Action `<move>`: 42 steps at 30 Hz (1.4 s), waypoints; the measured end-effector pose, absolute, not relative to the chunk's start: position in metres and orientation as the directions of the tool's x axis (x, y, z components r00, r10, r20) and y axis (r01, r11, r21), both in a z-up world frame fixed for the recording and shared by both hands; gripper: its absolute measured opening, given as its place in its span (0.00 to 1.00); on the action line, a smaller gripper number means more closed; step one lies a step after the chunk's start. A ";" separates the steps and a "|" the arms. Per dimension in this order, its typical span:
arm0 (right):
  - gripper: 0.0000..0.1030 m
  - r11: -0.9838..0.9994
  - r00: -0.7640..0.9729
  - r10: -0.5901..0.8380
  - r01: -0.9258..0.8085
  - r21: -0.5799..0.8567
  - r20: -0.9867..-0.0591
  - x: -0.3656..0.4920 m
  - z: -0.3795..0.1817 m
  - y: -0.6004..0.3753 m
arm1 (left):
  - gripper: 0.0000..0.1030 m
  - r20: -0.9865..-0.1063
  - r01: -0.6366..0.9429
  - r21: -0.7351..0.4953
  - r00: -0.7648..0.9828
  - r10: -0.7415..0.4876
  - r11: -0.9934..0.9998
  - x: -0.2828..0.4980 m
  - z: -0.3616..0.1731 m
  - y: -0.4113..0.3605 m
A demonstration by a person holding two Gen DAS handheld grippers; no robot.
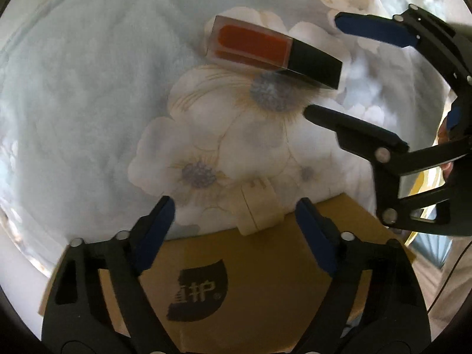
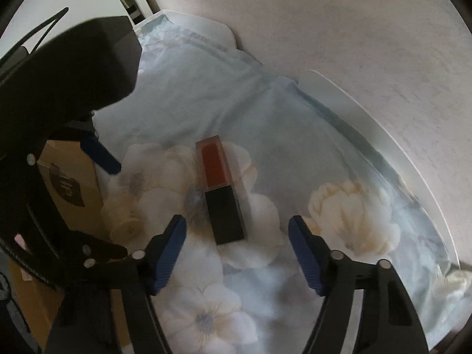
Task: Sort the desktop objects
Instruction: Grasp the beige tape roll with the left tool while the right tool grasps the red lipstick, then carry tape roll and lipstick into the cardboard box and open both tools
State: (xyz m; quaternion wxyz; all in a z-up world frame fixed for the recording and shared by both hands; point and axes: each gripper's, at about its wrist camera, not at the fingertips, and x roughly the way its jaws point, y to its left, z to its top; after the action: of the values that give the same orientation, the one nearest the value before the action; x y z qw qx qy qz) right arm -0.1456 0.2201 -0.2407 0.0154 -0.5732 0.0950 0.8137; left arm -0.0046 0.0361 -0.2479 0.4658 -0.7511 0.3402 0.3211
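A lip gloss tube [image 1: 274,51] with red contents and a black cap lies flat on the floral cloth; it also shows in the right wrist view [image 2: 222,188]. My right gripper [image 2: 237,237] is open, its jaws either side of the tube's black cap end, just short of it; it shows in the left wrist view [image 1: 321,67] too. My left gripper [image 1: 236,215] is open and empty above a brown cardboard box [image 1: 236,280]. A small cream plastic piece [image 1: 259,206] lies at the box's far edge; it also shows in the right wrist view [image 2: 125,221].
The pale blue floral cloth [image 1: 88,103] covers the surface. In the right wrist view the cloth's edge [image 2: 368,147] runs along the right, with grey floor [image 2: 354,29] beyond. The left gripper's body [image 2: 73,73] stands left of the tube.
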 end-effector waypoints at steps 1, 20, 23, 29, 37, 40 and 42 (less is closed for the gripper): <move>0.61 -0.982 -0.346 -0.083 -0.129 0.135 -0.935 -0.146 -0.242 0.219 | 0.75 -0.795 -0.806 -0.481 0.567 -0.216 -0.344 -0.002 -0.249 0.033; 0.18 -0.991 -0.381 -0.084 -0.062 0.116 -0.921 -0.145 -0.227 0.192 | 0.25 -0.849 -0.859 -0.444 0.494 -0.188 -0.254 0.011 -0.223 -0.010; 0.17 -0.992 -0.369 -0.083 -0.057 0.112 -0.926 -0.144 -0.222 0.187 | 0.25 -0.854 -0.863 -0.442 0.488 -0.180 -0.243 0.010 -0.215 -0.015; 0.17 -0.994 -0.369 -0.059 -0.065 0.089 -0.927 -0.137 -0.195 0.182 | 0.25 -0.873 -0.880 -0.437 0.465 -0.146 -0.188 0.005 -0.186 -0.031; 0.17 -0.988 -0.389 -0.037 -0.125 0.093 -0.920 -0.120 -0.141 0.185 | 0.25 -0.889 -0.889 -0.444 0.453 -0.067 -0.114 -0.010 -0.132 -0.069; 0.17 -0.987 -0.399 -0.030 -0.131 0.090 -0.916 -0.110 -0.121 0.178 | 0.25 -0.895 -0.895 -0.442 0.445 -0.032 -0.066 -0.016 -0.108 -0.090; 0.17 -0.986 -0.409 -0.030 -0.138 0.095 -0.912 -0.106 -0.103 0.171 | 0.25 -0.888 -0.888 -0.458 0.459 -0.016 -0.032 -0.048 -0.110 -0.054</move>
State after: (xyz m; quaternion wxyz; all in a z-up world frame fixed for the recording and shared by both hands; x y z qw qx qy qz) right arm -0.1063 0.1709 -0.1027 0.0324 -0.5426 0.0776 0.8358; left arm -0.0477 -0.0537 -0.1103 0.5911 -0.6165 0.3666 0.3689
